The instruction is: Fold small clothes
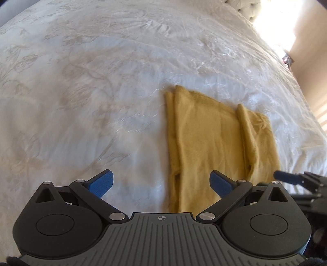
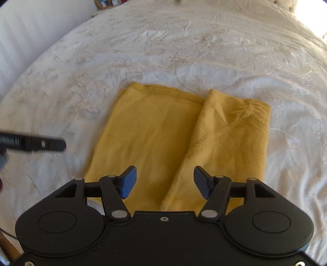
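A mustard-yellow garment (image 1: 212, 143) lies flat and partly folded on a white bedspread (image 1: 81, 92), with one side folded over along a ridge. In the right wrist view the garment (image 2: 163, 133) lies straight ahead. My left gripper (image 1: 161, 184) is open and empty, hovering over the garment's near left edge. My right gripper (image 2: 164, 182) is open and empty above the garment's near edge. A finger of the right gripper (image 1: 286, 176) shows at the right edge of the left wrist view. A part of the left gripper (image 2: 40, 143) shows at the left of the right wrist view.
The embroidered white bedspread (image 2: 184, 51) covers the whole bed. A tufted headboard (image 1: 243, 6) stands at the far end. A white wall (image 2: 24, 36) runs along the left. Small objects (image 2: 108, 3) sit beyond the bed's far edge. A beige wall (image 1: 312, 71) is at the right.
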A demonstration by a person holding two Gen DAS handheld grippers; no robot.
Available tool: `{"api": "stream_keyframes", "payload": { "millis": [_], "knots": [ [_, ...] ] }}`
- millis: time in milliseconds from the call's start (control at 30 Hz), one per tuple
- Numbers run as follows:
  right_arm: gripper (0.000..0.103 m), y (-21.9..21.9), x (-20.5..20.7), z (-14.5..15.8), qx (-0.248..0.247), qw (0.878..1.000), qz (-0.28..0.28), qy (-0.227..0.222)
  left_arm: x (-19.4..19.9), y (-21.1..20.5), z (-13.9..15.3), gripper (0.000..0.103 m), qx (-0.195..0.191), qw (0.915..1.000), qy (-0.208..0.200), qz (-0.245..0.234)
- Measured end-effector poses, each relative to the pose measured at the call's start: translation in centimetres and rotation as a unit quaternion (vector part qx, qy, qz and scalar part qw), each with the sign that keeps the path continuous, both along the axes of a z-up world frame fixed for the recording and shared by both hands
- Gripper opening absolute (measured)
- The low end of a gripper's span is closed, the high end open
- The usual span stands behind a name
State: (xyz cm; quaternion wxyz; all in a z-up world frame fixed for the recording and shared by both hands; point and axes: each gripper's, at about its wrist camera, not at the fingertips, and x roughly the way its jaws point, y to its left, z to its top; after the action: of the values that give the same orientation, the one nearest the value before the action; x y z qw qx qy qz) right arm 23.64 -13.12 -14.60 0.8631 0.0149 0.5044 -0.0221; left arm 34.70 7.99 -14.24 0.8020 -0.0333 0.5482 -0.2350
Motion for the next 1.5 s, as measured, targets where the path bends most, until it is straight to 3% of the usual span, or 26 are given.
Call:
{"api": "stream_keyframes", "payload": {
  "millis": [67,233,533,633,700,767,1033,1400,1467,1500],
  "knots": [
    [0.083,0.7,-0.8,-0.3,-0.047,0.999,0.001,-0.009,1.0,-2.0,0.0,0.102,-0.014,0.9994,0.014,-0.027],
    [0.087,3.3,-0.9,-1.5,-0.145,0.989,0.028,-0.028,1.8,-6.0,0.4,0.102,-0.034,0.9976,0.008,-0.059],
    [0.069,4.7,-0.8,-5.5,-0.189,0.976,0.104,0.003,1.2,-8.6,0.8,0.099,-0.026,0.9981,0.002,-0.056],
    [0.055,3.5,-1.4,-5.6,-0.183,0.977,0.112,0.003,1.1,-9.1,0.7,0.084,-0.020,0.9985,0.004,-0.050],
    [0.019,2.1,-1.4,-5.2,-0.154,0.982,0.107,0.009,1.2,-9.8,0.4,0.083,-0.027,0.9981,0.011,-0.054],
    [0.018,0.3,-1.8,-4.3,-0.117,0.989,0.089,-0.001,1.3,-10.9,0.1,0.083,-0.041,0.9971,0.021,-0.061],
    [0.018,-5.3,-3.3,-1.1,-0.068,0.996,0.035,-0.037,2.0,-17.5,-2.6,0.083,-0.085,0.9913,0.074,-0.068],
    [0.018,-6.9,-3.3,-1.0,-0.026,0.999,0.023,-0.036,4.9,-23.3,-6.6,0.083,-0.105,0.9831,0.141,-0.050],
    [0.018,-7.0,-3.4,-1.0,-0.021,0.999,0.020,-0.033,5.3,-23.3,-7.1,0.077,-0.118,0.9804,0.153,-0.041],
    [0.018,-6.9,-3.5,-1.0,-0.020,0.999,0.019,-0.032,5.5,-23.2,-7.2,0.062,-0.118,0.9806,0.153,-0.033]
  ]
}}
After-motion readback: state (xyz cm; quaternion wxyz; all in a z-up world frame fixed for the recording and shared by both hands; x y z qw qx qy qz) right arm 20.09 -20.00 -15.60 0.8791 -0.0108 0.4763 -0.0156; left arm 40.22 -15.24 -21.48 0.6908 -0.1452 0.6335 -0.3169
